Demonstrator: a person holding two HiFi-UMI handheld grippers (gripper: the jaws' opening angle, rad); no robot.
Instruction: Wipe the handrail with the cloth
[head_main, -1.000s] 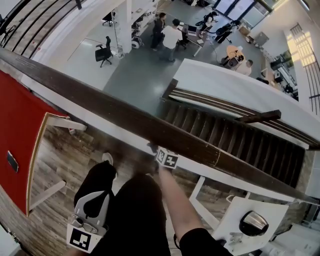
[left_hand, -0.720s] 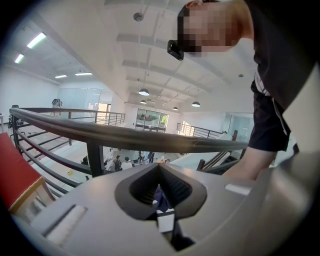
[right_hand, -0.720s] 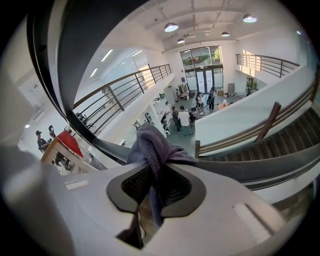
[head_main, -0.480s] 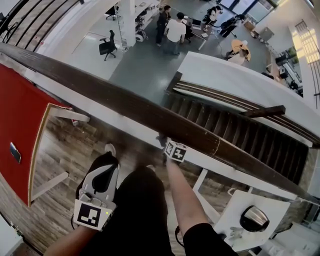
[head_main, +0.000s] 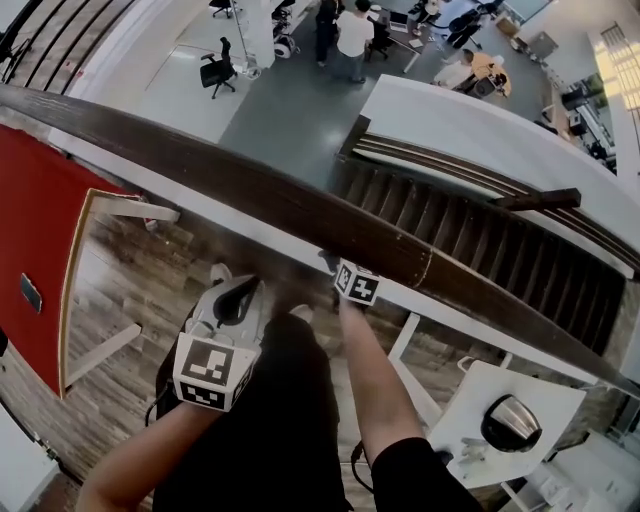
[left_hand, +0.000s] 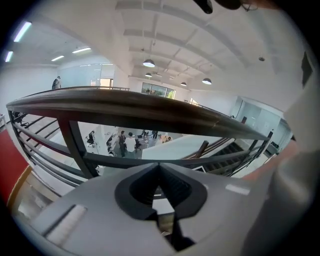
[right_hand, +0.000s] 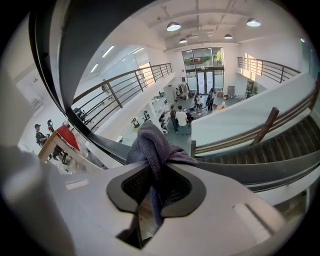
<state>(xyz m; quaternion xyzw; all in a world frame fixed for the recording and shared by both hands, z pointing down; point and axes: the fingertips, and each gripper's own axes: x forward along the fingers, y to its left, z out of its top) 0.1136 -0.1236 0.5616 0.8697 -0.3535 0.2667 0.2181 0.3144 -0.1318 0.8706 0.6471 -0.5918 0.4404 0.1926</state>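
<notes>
A dark wooden handrail (head_main: 250, 195) runs slantwise from upper left to lower right. My right gripper (head_main: 332, 264) sits against its near side, below the rail's top, shut on a grey-purple cloth (right_hand: 152, 145) that bunches out past the fingertips (right_hand: 159, 167). In the head view only a dark bit of the cloth (head_main: 327, 259) shows at the rail. My left gripper (head_main: 248, 288) hangs lower left of it, short of the rail, shut with nothing in it. In the left gripper view the jaws (left_hand: 160, 170) meet and the handrail (left_hand: 140, 107) crosses above them.
Beyond the rail lies a drop to a lower floor with people (head_main: 350, 30) and a staircase (head_main: 480, 250). A red surface (head_main: 30, 250) lies at left. A white table (head_main: 470, 400) with a metal pot (head_main: 510, 422) stands at lower right.
My left gripper has come up from the bottom left corner toward the rail. The right gripper with the cloth has slid a little to the right along the rail.
</notes>
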